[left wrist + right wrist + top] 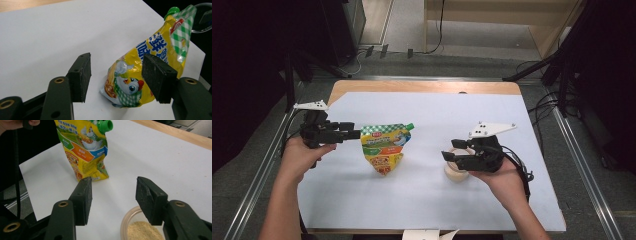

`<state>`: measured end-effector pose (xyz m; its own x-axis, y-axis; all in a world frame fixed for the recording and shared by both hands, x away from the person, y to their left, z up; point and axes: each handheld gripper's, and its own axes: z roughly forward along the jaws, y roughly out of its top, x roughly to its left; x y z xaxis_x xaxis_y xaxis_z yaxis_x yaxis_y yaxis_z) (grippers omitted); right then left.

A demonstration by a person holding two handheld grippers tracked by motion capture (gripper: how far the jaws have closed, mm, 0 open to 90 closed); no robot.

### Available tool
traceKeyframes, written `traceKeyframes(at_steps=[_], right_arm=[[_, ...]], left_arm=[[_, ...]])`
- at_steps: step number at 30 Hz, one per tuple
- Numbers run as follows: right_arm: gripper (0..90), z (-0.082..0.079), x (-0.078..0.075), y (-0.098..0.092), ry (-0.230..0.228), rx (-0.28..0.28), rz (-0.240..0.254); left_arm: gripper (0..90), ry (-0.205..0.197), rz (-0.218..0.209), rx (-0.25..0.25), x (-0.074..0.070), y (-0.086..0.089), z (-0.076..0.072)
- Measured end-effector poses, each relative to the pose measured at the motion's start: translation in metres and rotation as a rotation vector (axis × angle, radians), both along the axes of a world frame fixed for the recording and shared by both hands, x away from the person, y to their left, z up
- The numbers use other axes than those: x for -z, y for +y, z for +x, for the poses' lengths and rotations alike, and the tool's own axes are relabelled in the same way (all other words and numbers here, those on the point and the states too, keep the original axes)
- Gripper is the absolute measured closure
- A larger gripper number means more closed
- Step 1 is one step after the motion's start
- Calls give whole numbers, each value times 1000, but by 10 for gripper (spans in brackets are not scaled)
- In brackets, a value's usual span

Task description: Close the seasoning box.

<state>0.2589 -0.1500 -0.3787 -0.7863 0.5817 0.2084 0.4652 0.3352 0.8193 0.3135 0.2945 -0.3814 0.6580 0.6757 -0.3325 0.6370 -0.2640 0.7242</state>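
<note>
High view: the pouch [386, 148] stands on the white bench [422, 200], just beside the left tongs [357, 134].

Left gripper view: the tongs gape apart, pouch [150, 67] beyond them.

Right gripper view: the right tongs [113, 200] stand apart, empty, above a cup of powder [140, 230].

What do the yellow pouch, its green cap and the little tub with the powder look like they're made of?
Pouch: likely thin plastic or foil laminate, glossy; it creases and catches glare across the printed yellow face.
Green cap: probably moulded hard plastic, smooth and slightly shiny.
Tub: seems clear plastic, though glass is possible; the tan powder shows through its rim and wall.
</note>
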Motion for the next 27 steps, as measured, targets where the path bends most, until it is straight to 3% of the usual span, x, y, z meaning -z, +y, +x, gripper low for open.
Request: traceKeyframes(at_steps=[18, 27], right_arm=[[534, 7, -17, -38, -12, 72, -9], [578, 13, -22, -70, -5, 156, 20]], left_arm=[[394, 10, 13, 32, 13, -8, 4], [390, 5, 9, 47, 13, -10, 3]])
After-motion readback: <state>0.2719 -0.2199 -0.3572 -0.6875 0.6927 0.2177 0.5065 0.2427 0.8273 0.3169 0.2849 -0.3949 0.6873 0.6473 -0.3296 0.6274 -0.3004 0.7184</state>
